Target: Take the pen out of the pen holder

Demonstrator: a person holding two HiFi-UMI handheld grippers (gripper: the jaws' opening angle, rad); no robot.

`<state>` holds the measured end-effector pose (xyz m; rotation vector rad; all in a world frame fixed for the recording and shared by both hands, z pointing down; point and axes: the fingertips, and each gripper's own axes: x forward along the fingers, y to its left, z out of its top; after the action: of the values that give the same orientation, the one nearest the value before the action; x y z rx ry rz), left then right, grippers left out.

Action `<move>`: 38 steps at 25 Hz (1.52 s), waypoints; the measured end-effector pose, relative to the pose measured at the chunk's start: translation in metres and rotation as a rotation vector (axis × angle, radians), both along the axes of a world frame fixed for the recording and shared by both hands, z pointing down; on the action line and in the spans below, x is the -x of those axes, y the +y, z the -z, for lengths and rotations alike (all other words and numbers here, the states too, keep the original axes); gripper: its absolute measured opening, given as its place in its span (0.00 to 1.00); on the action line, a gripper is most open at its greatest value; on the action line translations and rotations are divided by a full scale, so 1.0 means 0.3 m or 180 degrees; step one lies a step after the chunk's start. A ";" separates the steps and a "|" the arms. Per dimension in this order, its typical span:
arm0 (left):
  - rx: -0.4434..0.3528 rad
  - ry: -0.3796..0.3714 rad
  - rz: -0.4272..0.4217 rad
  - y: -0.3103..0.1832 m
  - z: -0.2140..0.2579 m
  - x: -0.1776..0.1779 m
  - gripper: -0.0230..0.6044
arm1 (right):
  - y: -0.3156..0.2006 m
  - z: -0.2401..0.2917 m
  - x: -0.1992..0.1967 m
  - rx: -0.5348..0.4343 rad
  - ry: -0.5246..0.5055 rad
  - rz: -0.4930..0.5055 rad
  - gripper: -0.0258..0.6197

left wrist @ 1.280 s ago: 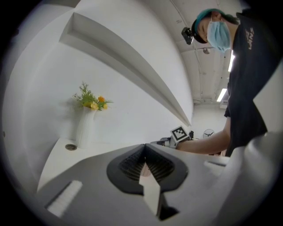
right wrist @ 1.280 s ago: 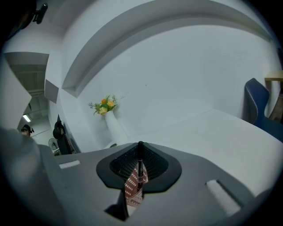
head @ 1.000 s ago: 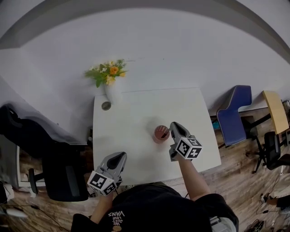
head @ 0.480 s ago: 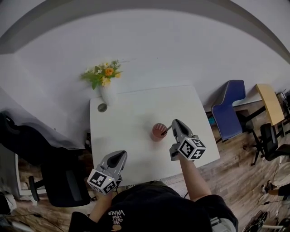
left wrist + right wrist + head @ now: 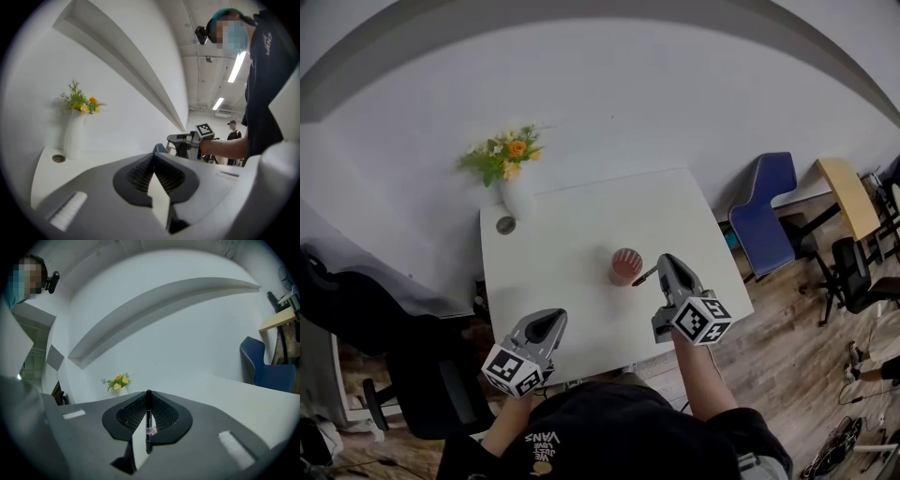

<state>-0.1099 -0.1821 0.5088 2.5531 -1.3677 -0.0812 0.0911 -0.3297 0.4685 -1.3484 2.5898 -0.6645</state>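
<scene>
A reddish mesh pen holder (image 5: 625,266) stands upright near the middle of the white table (image 5: 572,234). My right gripper (image 5: 662,264) hovers just right of it, shut on a thin black pen (image 5: 643,277) whose end points toward the holder and is clear of its rim. In the right gripper view the pen (image 5: 148,420) stands upright, pinched between the jaws. My left gripper (image 5: 547,324) is over the table's near left edge, shut with nothing in it. The holder does not show in either gripper view.
A white vase of yellow and orange flowers (image 5: 508,167) stands at the table's far left corner, with a small round cap (image 5: 505,225) beside it. A blue chair (image 5: 759,211) and a wooden desk (image 5: 842,192) stand to the right, and a dark chair (image 5: 431,384) to the left.
My right gripper has lifted and drawn back to the right, bringing the pen out of the holder. The left gripper has stayed where it was.
</scene>
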 end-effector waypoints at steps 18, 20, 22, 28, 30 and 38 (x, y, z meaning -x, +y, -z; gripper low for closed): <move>0.0000 0.0023 -0.0465 0.054 -0.013 -0.038 0.12 | 0.300 -0.094 -0.071 0.0170 -0.0087 -0.0412 0.09; -0.0007 0.0015 -0.0506 0.061 -0.013 -0.039 0.12 | 0.327 -0.095 -0.076 0.0170 -0.0096 -0.0454 0.09; -0.0015 0.0016 -0.0539 0.069 -0.012 -0.040 0.12 | 0.356 -0.098 -0.083 0.0177 -0.0095 -0.0494 0.09; -0.0048 0.0013 -0.0619 0.095 -0.011 -0.040 0.12 | 0.433 -0.117 -0.095 0.0194 -0.0109 -0.0601 0.09; -0.0042 0.0022 -0.0636 0.108 -0.014 -0.041 0.12 | 0.457 -0.124 -0.094 0.0207 -0.0111 -0.0623 0.09; -0.0013 0.0042 -0.0677 0.157 -0.033 -0.029 0.12 | 0.550 -0.181 -0.081 0.0321 -0.0103 -0.0671 0.09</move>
<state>-0.1013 -0.1351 0.5188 2.6784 -1.0842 -0.0623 0.1155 -0.1647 0.5229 -1.5983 2.3731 -0.7823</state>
